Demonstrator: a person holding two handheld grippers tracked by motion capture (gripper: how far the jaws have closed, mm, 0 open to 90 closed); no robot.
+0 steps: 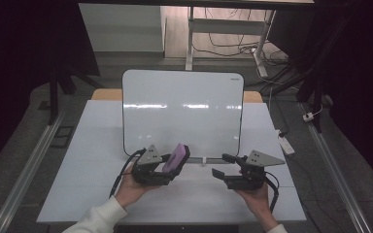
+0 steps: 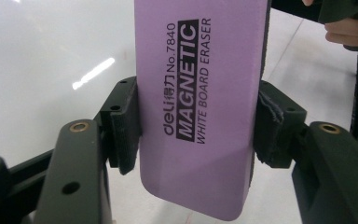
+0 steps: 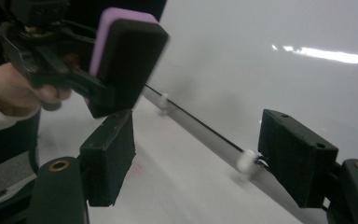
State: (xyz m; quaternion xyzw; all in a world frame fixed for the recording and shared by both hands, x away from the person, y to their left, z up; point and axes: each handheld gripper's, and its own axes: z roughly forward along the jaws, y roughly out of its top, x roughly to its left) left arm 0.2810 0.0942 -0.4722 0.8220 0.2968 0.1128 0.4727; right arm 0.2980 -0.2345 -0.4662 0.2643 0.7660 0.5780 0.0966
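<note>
Purple eraser (image 2: 200,107) marked "deli MAGNETIC WHITE BOARD ERASER" clamped in left gripper (image 2: 196,126)

- White table top (image 1: 92,165) over a wooden edge (image 1: 106,94), on grey floor (image 1: 24,131).
- Metal rails (image 1: 26,165) run along both sides of the table.
- Behind: white desk frame (image 1: 192,34), loose cables (image 1: 233,48) on pale flooring.
- Dark curtains (image 1: 24,43) left and right; dim room, strip-light glare overhead.
</note>
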